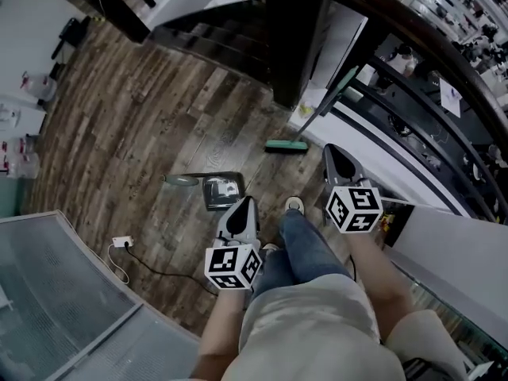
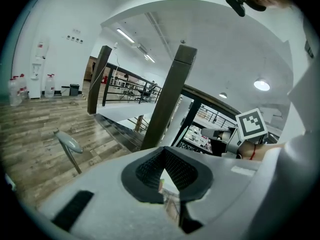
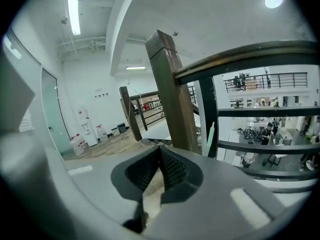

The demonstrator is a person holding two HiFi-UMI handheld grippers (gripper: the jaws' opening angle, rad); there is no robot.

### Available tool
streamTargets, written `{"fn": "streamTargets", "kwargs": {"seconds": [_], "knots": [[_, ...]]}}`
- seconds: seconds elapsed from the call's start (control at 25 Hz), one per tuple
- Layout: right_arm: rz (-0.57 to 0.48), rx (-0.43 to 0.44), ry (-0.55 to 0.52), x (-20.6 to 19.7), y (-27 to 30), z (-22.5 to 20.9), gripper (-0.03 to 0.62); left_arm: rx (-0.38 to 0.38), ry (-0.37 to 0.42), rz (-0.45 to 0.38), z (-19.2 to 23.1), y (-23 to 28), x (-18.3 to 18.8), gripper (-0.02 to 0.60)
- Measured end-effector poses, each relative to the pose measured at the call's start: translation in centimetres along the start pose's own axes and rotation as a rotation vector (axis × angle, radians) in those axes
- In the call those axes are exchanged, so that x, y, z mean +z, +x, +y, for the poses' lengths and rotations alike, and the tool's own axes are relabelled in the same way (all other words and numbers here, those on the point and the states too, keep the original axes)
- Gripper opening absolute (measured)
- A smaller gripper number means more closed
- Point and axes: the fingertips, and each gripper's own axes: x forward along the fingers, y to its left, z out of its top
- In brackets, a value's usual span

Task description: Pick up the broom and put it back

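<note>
Floor [image 1: 143, 117]: wood planks, matt, rough-grained, with weathered streaks. Post [image 3: 172, 99] ahead of the right gripper [image 3: 160, 149] jaws: dark stained wood, smooth. Railing [image 3: 250, 54] right of those jaws: dark, semi-gloss, probably painted metal. Broom [image 1: 286, 144] beyond the jaws: green, plastic-looking head. Left gripper [image 2: 163, 151]: matt grey plastic shell, black knurled pads [image 2: 182, 171].

Passage along the floor's [image 1: 135, 125] right edge is barred by the railing [image 1: 432, 38], the post [image 1: 292, 46] and the leaning broom [image 1: 286, 144]; open boards are left beyond the dustpan [image 1: 222, 190].

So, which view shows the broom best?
The head view: the whole broom shows, head on the floor. The right gripper view catches only its handle; the left gripper view shows none.
</note>
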Motion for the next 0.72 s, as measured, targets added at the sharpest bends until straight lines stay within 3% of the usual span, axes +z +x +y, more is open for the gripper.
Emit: {"fn": "streamTargets", "kwargs": {"seconds": [0.72], "knots": [[0.02,0.184,-0.09,-2.6,-14.1,13.9,0.005,-0.004,0.017,-0.052,-1.8,-14.1,-2.3,0.0]]}}
